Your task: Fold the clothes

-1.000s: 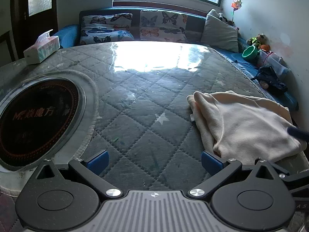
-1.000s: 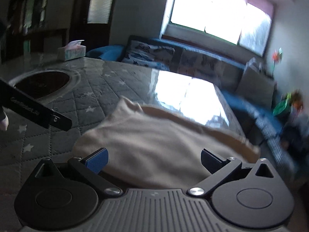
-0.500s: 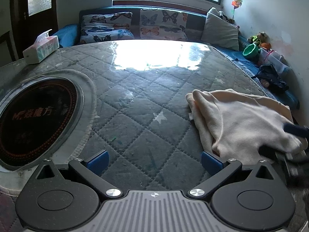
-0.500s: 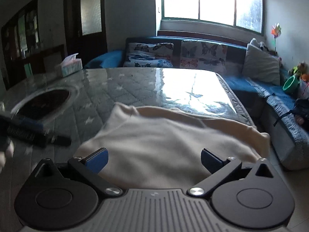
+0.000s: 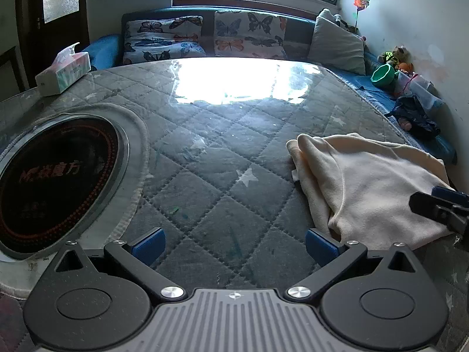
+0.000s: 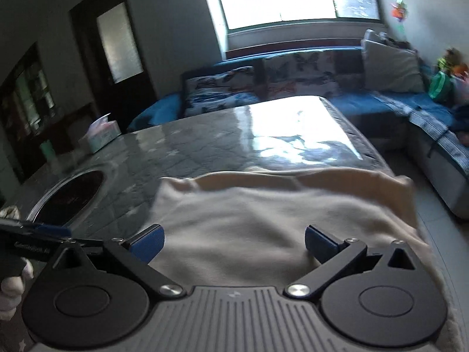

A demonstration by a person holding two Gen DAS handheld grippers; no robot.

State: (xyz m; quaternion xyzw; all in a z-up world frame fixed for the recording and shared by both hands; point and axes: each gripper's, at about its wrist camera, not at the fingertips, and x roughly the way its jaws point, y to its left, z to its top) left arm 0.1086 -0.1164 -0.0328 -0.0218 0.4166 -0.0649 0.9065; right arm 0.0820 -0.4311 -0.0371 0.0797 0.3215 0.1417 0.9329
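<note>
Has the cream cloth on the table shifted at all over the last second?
No. In the left wrist view the cream cloth keeps its place on the quilted table, its left tip just right of the same white star.

The cloth (image 5: 372, 182) lies on the table's (image 5: 205, 152) right side, tissue box (image 5: 63, 72) far left, sofa (image 5: 205, 33) apparently behind

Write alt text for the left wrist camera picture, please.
An open left gripper hovers over a quilted grey tabletop, with a crumpled cream garment lying to its right. A round black cooktop sits left, a tissue box beyond.
</note>
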